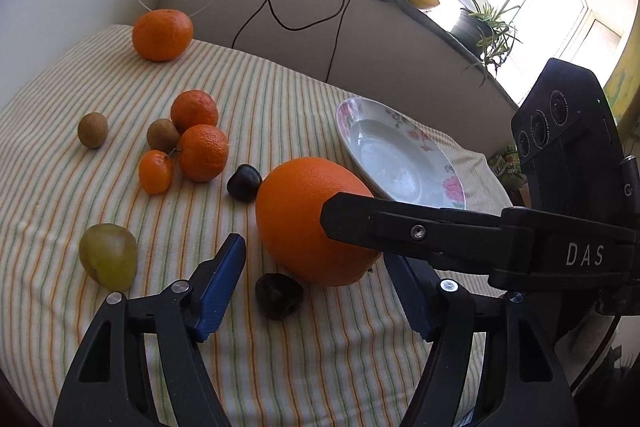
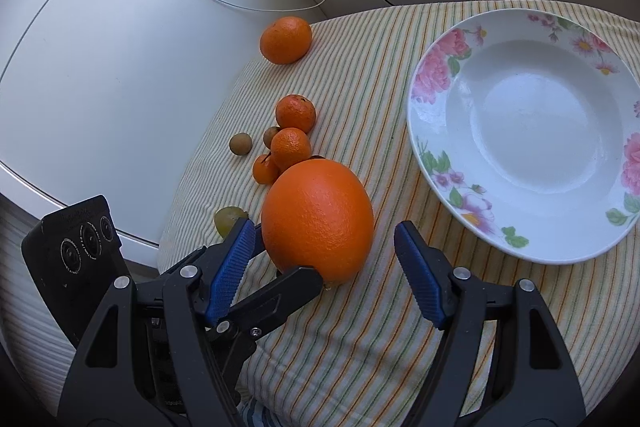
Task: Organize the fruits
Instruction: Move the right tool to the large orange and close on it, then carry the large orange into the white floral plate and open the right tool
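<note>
A large orange [image 1: 304,219] lies on the striped cloth, just left of an empty floral plate [image 1: 400,155]. My left gripper [image 1: 316,291] is open, close in front of the orange, with a dark chestnut [image 1: 279,295] between its fingers. My right gripper [image 2: 326,263] is open around the large orange [image 2: 320,223]; its fingers stand apart from the skin. The right gripper's finger [image 1: 400,227] crosses the orange in the left wrist view. The plate [image 2: 432,75] lies to the right.
Three small mandarins [image 1: 202,151], two brown kiwis [image 1: 93,130], a bigger mandarin [image 1: 162,34], a green plum [image 1: 108,254] and a second chestnut [image 1: 243,183] lie on the cloth [image 1: 280,347]. Cables hang behind. A white cabinet [image 2: 100,67] stands left.
</note>
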